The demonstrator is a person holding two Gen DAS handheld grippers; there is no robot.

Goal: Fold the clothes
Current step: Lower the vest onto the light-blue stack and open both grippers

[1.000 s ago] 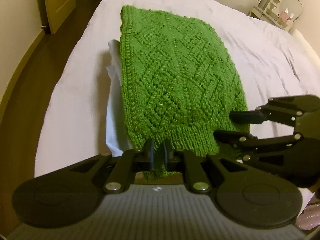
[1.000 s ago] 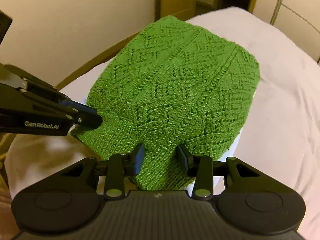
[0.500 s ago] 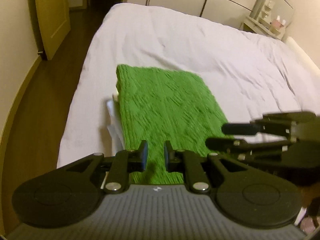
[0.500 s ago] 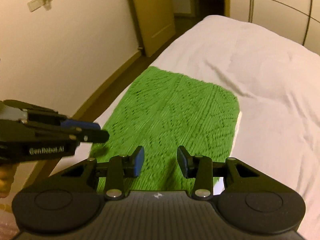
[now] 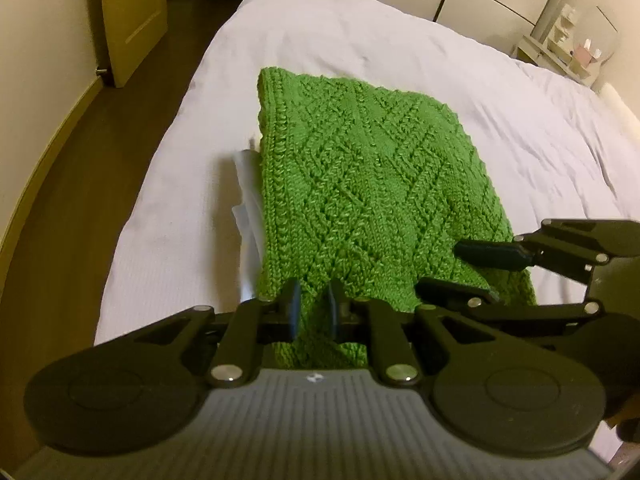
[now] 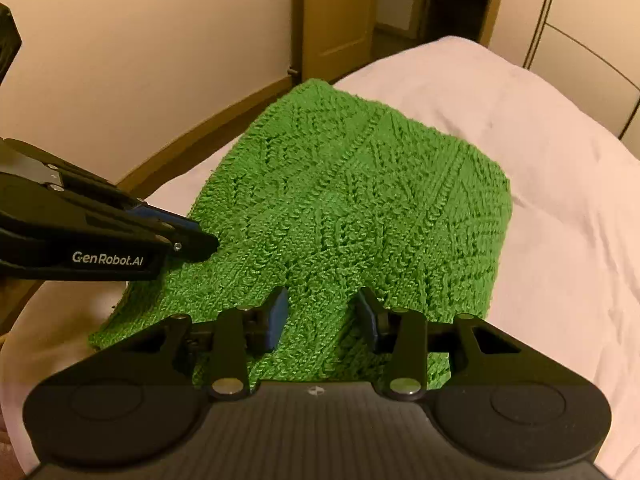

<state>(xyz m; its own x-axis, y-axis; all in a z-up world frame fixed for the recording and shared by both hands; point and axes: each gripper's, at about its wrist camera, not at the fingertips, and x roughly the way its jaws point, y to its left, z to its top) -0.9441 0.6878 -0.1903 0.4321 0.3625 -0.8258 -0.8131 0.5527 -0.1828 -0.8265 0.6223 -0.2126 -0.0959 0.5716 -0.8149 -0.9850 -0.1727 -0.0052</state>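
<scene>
1. Nearest, the left gripper [image 5: 314, 310] is clamped on the ribbed near hem of the green knit sweater [image 5: 368, 184]; its jaws stand close together with the knit bunched between them.
2. Just beside it, the right gripper [image 6: 322, 312] has the same hem between wider-set jaws; the fabric fills the gap and puckers toward it, so it appears gripped too, on a thicker bunch.
3. Beyond, the sweater slopes from both grippers onto the bed [image 5: 500, 92], its far part lying on the sheet.
4. A white garment [image 5: 250, 200] pokes out under the sweater's left edge.
5. Risks, as I judge them: the loose knit could slip from the wider right grip, skewing the fold; uneven pulling could stretch the hem; dragging could shift the white garment beneath.
</scene>
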